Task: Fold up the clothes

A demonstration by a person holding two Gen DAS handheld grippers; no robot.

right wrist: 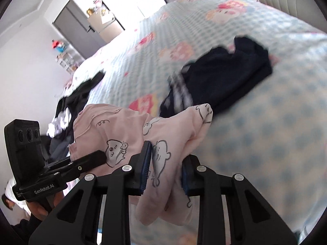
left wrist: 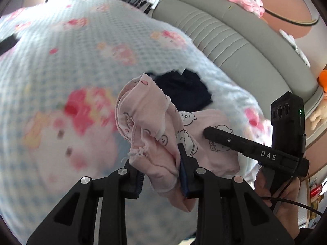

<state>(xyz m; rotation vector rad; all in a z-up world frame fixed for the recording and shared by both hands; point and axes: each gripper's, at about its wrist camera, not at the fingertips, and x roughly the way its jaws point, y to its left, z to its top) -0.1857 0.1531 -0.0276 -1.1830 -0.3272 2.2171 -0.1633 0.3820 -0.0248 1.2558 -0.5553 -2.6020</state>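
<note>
A pink garment (left wrist: 151, 130) printed with small cartoon animals hangs bunched between both grippers above the bed. My left gripper (left wrist: 161, 175) is shut on one bunched edge of it. My right gripper (right wrist: 165, 169) is shut on another fold of the pink garment (right wrist: 126, 134). In the left wrist view the right gripper (left wrist: 206, 132) reaches in from the right, held by a hand (left wrist: 273, 187). In the right wrist view the other gripper's black finger (right wrist: 92, 159) lies against the cloth at the left.
A dark navy garment (right wrist: 224, 75) lies crumpled on the blue-checked bedspread (left wrist: 61, 61) with pink cartoon prints, just beyond the pink one. A heap of dark and white clothes (right wrist: 69, 106) sits at the bed's far-left edge. A grey padded headboard (left wrist: 224, 36) runs along the right.
</note>
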